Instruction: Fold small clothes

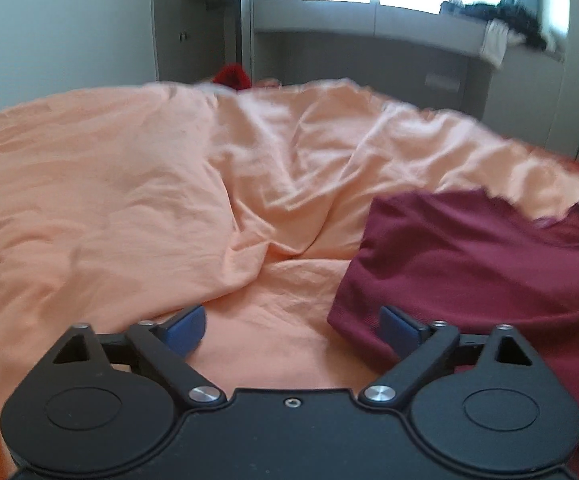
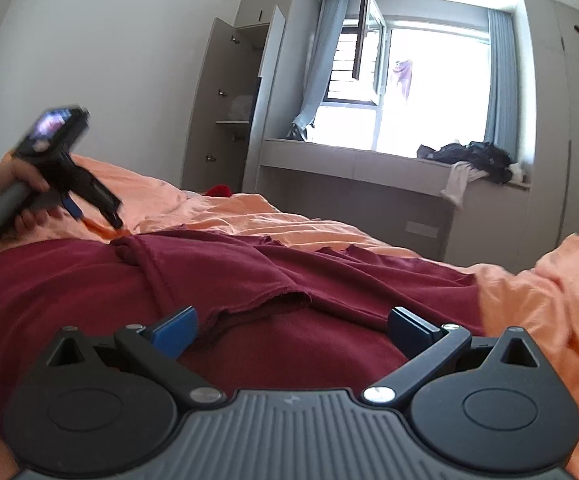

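A dark red garment (image 2: 249, 280) lies spread on the orange bed sheet (image 2: 549, 288), with a folded flap and a raw hem across its middle. In the left wrist view the garment (image 1: 469, 264) lies at the right, its lower left corner by my right fingertip. My left gripper (image 1: 293, 328) is open and empty above the sheet (image 1: 109, 200). It also shows in the right wrist view (image 2: 93, 212), held in a hand at the garment's far left edge. My right gripper (image 2: 293, 328) is open and empty, low over the garment's near part.
A grey window bench (image 2: 369, 160) with dark clothes (image 2: 469, 156) stands beyond the bed. An open wardrobe (image 2: 233, 100) stands at the back left. A small red thing (image 2: 219, 191) lies at the bed's far edge.
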